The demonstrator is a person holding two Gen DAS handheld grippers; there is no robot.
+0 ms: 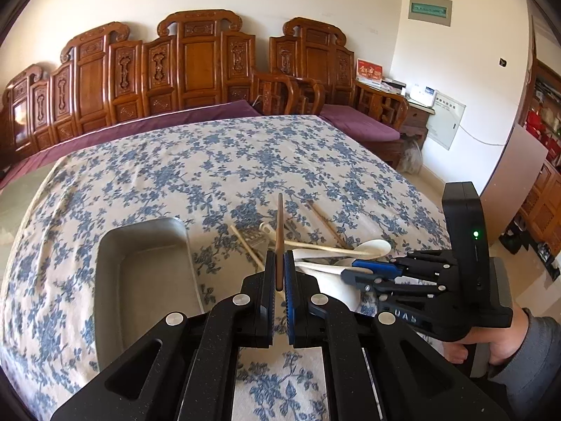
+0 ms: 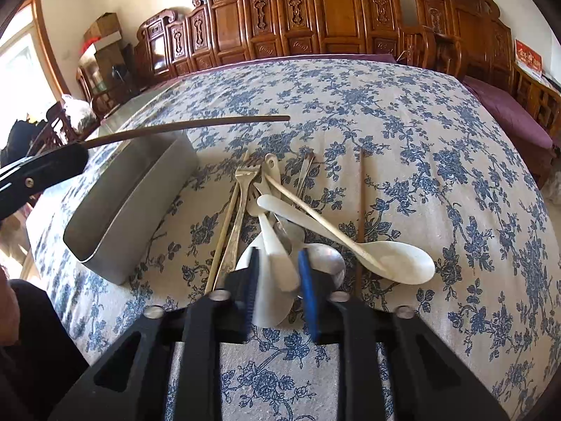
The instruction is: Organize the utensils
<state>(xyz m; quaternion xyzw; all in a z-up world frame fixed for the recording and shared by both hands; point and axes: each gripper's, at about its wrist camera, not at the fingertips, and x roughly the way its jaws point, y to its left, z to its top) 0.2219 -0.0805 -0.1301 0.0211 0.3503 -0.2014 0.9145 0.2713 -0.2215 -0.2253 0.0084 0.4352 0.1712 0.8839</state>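
My left gripper (image 1: 279, 275) is shut on a dark brown chopstick (image 1: 279, 231) and holds it in the air; it also shows in the right wrist view (image 2: 189, 127) above the grey metal tray (image 2: 115, 224). The tray (image 1: 108, 280) lies left of the left gripper. My right gripper (image 2: 278, 280) is open, its jaws on either side of a white ceramic spoon (image 2: 278, 256) in the utensil pile. The pile holds another white spoon (image 2: 396, 261), a metal fork (image 2: 242, 203), pale chopsticks (image 2: 224, 231) and a second brown chopstick (image 2: 361, 210).
The table wears a blue floral cloth (image 2: 385, 112). A carved wooden bench (image 1: 196, 70) with purple cushions stands behind it. A person's hand (image 1: 505, 343) holds the right gripper at the right of the left wrist view.
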